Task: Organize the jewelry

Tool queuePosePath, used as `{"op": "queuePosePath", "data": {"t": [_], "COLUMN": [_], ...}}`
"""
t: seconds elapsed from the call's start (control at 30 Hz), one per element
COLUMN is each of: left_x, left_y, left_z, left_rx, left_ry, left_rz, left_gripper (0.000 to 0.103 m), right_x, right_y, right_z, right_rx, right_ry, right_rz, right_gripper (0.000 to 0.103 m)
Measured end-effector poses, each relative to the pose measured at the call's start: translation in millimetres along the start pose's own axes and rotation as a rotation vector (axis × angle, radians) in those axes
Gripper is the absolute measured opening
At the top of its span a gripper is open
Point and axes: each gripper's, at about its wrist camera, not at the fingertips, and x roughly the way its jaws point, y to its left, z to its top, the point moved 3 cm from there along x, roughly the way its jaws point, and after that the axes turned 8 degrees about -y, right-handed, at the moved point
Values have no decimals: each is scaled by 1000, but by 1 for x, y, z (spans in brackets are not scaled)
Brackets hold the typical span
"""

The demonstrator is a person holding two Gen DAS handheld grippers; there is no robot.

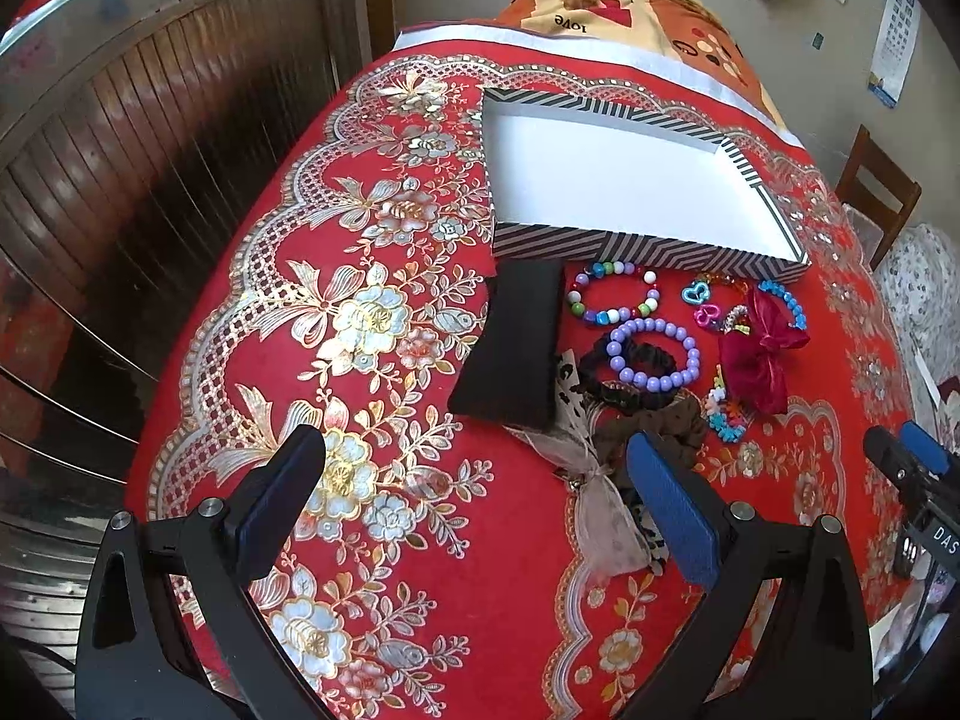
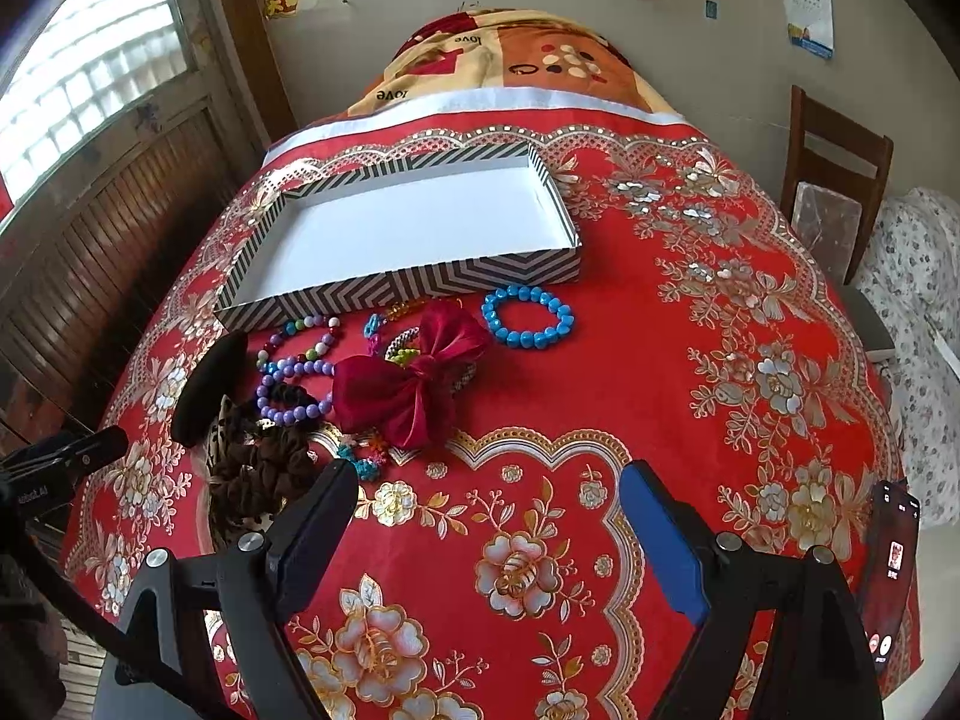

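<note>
Both claws, left point(image 1: 474, 468) and right point(image 2: 489, 501), spread wide, empty, above round shiny bead bracelets point(image 2: 528, 318) near flat striped box point(image 2: 420, 222).

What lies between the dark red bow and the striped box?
In the right wrist view, heart-shaped charms and small trinkets lie between the dark red bow and the striped box.
</note>
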Motion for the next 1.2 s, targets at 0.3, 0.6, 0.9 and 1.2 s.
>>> {"op": "queuePosePath", "data": {"t": [0.3,0.6,0.9,1.2], "left_x": [9,22,56,96], "left_y": [3,9,11,-7], "left_z": [6,13,25,36], "left_rx": [-9,-26,-45,-12], "left_ry": [8,38,104,166], "left_rz": [8,-14,-50,-52], "left_gripper": [101,101,101,87], "right_x": [9,22,48,102], "right_y": [-3,-9,-35,-57], "right_z": [7,11,27,54], "right_rx": [18,31,55,14], "right_ry": [20,47,50,78], "right_rz": [12,13,-8,-23], "right_gripper": [87,87,87,65]}}
